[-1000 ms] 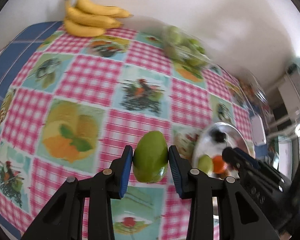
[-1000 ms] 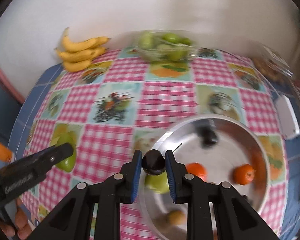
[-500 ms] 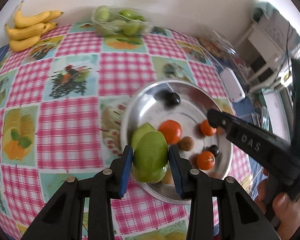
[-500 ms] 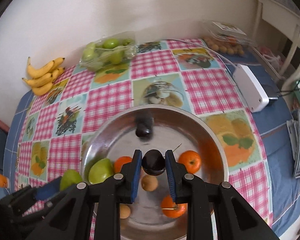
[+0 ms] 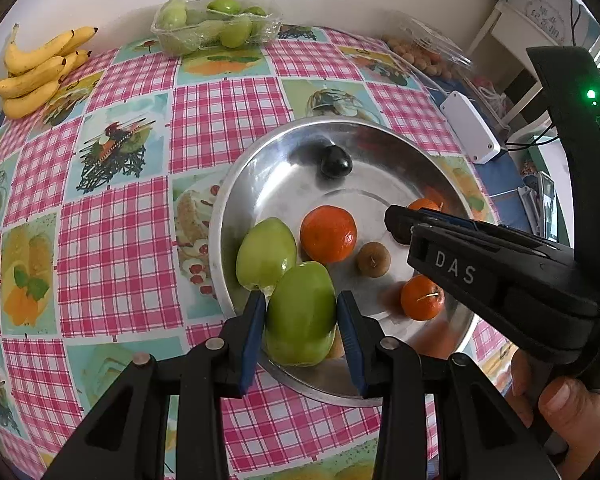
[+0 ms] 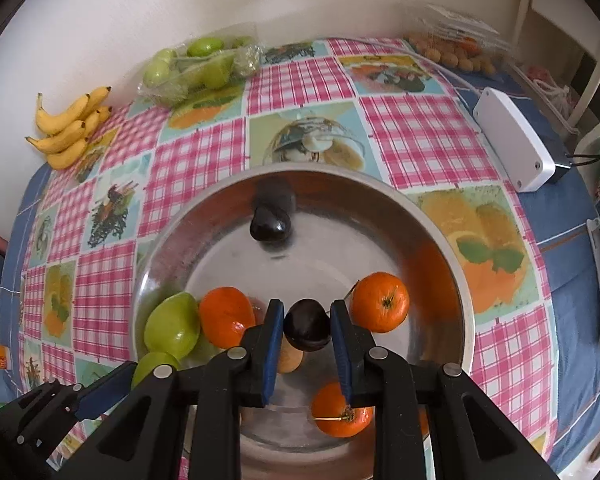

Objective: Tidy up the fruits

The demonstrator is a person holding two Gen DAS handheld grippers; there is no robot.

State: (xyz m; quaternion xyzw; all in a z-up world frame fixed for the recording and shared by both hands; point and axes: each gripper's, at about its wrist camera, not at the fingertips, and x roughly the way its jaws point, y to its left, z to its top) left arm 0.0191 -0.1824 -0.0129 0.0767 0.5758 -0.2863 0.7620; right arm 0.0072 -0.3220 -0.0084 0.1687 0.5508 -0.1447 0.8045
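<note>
My left gripper (image 5: 301,316) is shut on a green fruit (image 5: 301,314) and holds it over the near rim of the steel bowl (image 5: 235,184). My right gripper (image 6: 306,326) is shut on a dark plum (image 6: 307,330) above the middle of the bowl (image 6: 432,216). In the bowl lie another green fruit (image 5: 265,254), three oranges (image 5: 328,234), a small brown fruit (image 5: 374,259) and a second dark plum (image 5: 335,162). The right gripper also shows in the left wrist view (image 5: 396,224), reaching in from the right.
A bunch of bananas (image 5: 35,72) lies at the far left of the checked tablecloth. A clear tray of green fruits (image 5: 215,24) stands at the back, a clear pack of small brown fruits (image 5: 428,52) at the back right. A white box (image 5: 470,128) lies right of the bowl.
Both grippers have moved right and forward over the bowl, each still holding its fruit. The green fruit went from over the tablecloth to over the bowl's near rim.
</note>
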